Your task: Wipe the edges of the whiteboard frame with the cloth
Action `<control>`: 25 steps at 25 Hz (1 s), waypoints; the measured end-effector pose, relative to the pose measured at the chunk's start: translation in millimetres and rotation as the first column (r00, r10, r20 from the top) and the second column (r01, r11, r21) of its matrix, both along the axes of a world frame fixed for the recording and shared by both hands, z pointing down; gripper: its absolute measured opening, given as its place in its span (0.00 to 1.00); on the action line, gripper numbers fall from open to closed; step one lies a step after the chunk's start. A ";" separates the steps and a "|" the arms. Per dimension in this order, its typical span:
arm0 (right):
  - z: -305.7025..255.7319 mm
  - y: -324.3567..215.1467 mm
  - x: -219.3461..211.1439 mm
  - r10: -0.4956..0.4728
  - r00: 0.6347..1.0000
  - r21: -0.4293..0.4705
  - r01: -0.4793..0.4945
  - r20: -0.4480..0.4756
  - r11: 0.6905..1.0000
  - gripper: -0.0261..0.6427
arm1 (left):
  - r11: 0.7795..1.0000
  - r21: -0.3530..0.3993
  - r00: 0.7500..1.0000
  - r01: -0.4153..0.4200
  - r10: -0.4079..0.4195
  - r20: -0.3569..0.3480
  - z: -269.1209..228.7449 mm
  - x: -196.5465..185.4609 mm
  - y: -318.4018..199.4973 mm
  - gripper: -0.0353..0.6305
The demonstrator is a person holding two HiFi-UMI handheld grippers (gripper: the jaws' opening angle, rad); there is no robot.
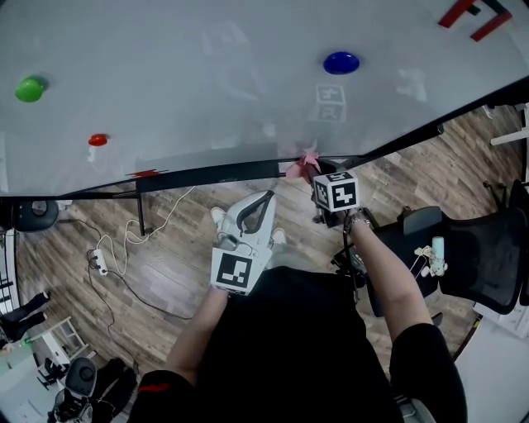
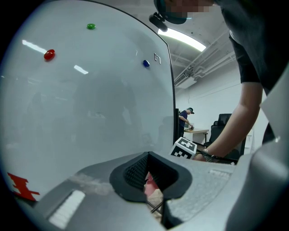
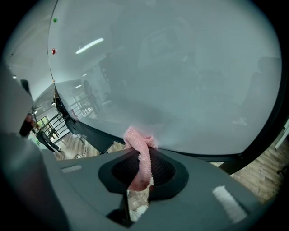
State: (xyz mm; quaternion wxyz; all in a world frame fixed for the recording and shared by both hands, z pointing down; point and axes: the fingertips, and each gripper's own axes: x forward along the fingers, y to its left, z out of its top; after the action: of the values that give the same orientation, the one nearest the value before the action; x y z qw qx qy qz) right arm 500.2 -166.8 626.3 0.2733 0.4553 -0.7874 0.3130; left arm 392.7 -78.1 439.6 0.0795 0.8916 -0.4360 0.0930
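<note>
The whiteboard (image 1: 207, 83) fills the top of the head view, with its black frame (image 1: 207, 175) along the lower edge. My right gripper (image 1: 314, 176) is shut on a pink cloth (image 1: 304, 168), which presses against that lower frame edge. In the right gripper view the cloth (image 3: 140, 151) bunches up between the jaws and touches the board just above the dark frame (image 3: 203, 158). My left gripper (image 1: 266, 198) hangs below the frame, left of the cloth, shut and holding nothing. In the left gripper view (image 2: 151, 180) it looks along the board's side edge (image 2: 173, 90).
A green magnet (image 1: 30, 88), a red magnet (image 1: 97, 140) and a blue magnet (image 1: 341, 63) stick to the board. Red marks (image 1: 475, 16) sit at its top right corner. A black office chair (image 1: 475, 256) stands at the right; a power strip (image 1: 99, 262) lies on the wooden floor.
</note>
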 end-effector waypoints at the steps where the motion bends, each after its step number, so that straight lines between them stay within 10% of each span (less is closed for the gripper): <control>1: 0.1 0.2 1.2 0.001 1.000 0.000 -0.001 0.000 1.000 0.13 | 1.000 0.000 1.000 -0.003 0.003 0.000 0.1 0.8 0.1 0.05; 25: 1.6 -1.6 40.8 0.054 0.999 0.000 -0.054 -0.005 0.999 0.13 | 0.997 -0.019 0.997 -0.073 0.073 0.005 5.3 31.0 -8.0 0.05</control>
State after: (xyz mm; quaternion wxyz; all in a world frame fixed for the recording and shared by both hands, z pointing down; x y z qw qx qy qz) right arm 541.0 -168.4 627.8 0.2665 0.4773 -0.7741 0.3192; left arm 423.7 -86.1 444.9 0.0832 0.9059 -0.4025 0.1022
